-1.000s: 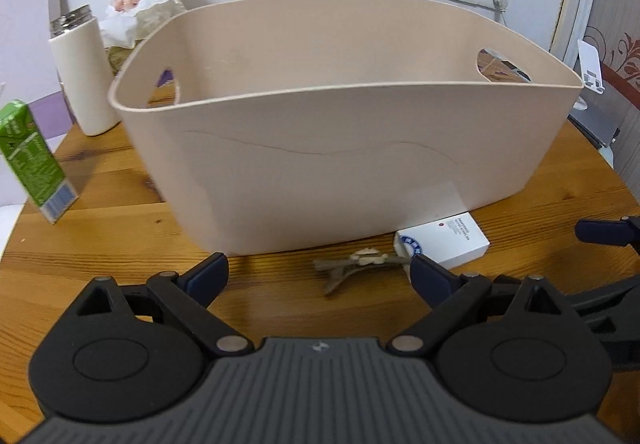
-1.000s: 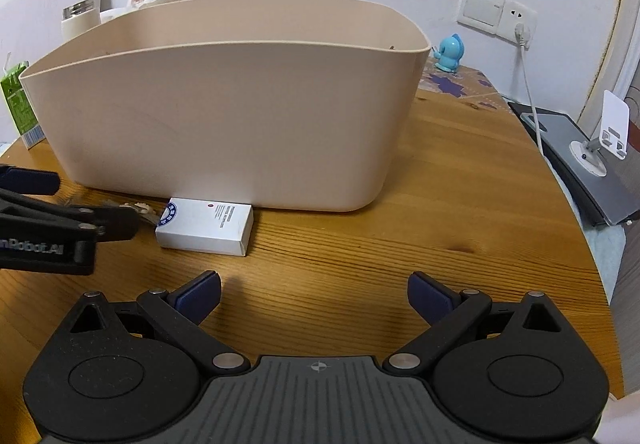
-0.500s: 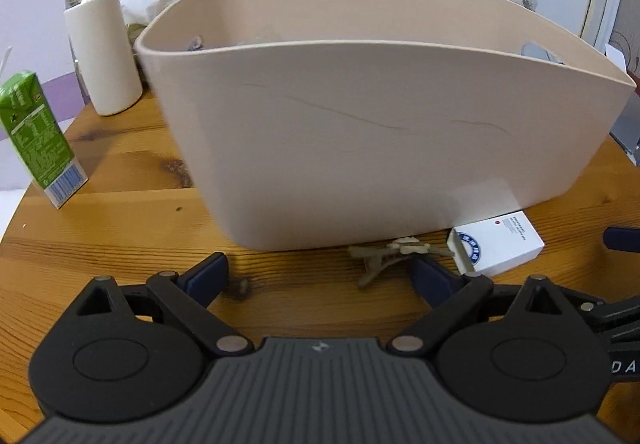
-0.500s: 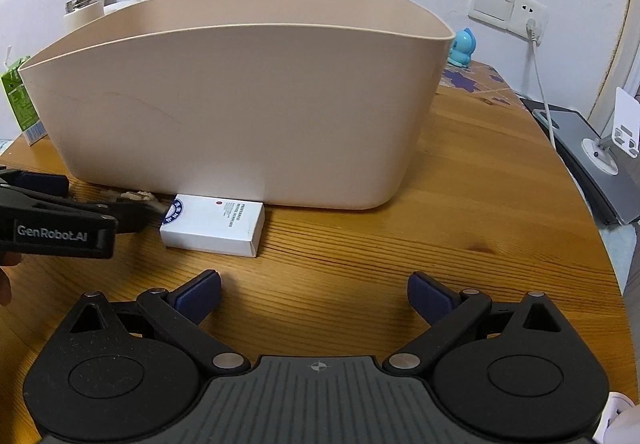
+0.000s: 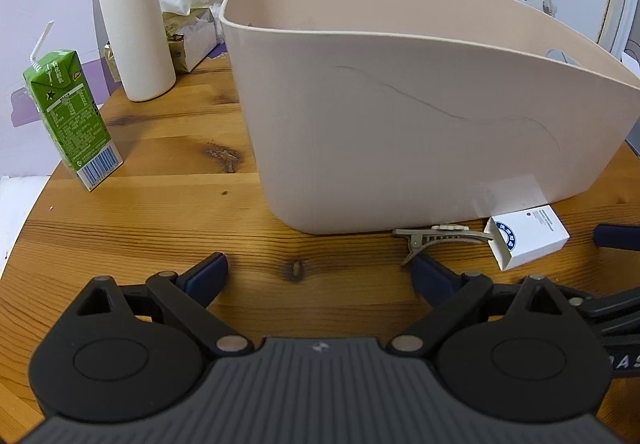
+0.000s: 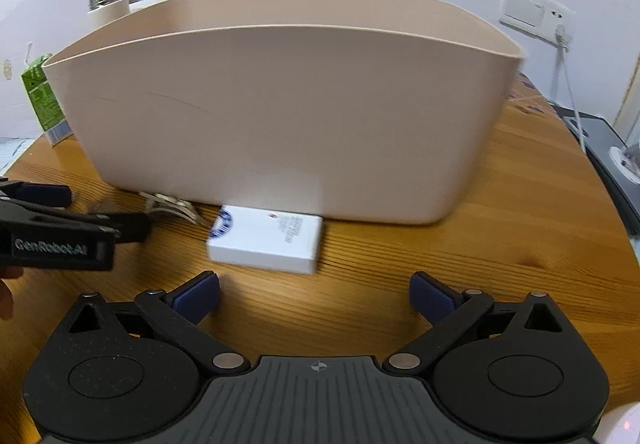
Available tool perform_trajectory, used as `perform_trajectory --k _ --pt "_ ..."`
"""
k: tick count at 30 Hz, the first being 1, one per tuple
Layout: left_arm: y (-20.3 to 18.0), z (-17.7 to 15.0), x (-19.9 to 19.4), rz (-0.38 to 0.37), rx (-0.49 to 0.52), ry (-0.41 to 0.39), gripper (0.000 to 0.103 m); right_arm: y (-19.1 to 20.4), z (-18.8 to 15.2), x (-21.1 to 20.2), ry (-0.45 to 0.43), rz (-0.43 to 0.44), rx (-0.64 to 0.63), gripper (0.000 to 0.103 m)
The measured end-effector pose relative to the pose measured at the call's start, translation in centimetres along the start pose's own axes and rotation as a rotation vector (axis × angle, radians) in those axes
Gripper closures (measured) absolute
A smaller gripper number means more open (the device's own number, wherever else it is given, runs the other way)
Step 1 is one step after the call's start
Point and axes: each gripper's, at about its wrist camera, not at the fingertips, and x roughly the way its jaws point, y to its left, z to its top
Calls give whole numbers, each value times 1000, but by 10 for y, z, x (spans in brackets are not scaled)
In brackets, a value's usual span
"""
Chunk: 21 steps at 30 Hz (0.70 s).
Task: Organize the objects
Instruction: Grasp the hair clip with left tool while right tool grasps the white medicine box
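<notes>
My left gripper (image 5: 318, 270) and right gripper (image 6: 314, 290) both gape, holding nothing. The hair clip (image 5: 438, 238) lies crosswise against the beige basket (image 5: 400, 132) near the desk's front edge, nearest my left gripper's right finger.

The wooden table (image 5: 152, 220) carries a large beige tub (image 5: 400, 132). Against the tub's front wall lie a metal hair clip (image 5: 438, 236) and, just right of it, a small white box (image 5: 528, 236). Left of the tub stand a green drink carton (image 5: 72, 120) and a white flask (image 5: 136, 40), and behind the flask sits what looks like a tissue pack (image 5: 192, 40).
</notes>
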Motion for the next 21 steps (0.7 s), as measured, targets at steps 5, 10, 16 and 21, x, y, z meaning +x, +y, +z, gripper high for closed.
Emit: perform_trajectory --k 5,10,16,21 --pt "1 1 1 -2 -13 4 5 12 7 7 -15 -13 -19 0" --pt "2 4 1 -6 -25 14 4 4 7 6 -26 -49 -12 0" --pt "-4 3 0 -14 -2 12 4 -23 4 4 -20 -77 60 1" --pt "-19 3 -1 -46 12 18 4 -35 1 1 -15 -76 56 1"
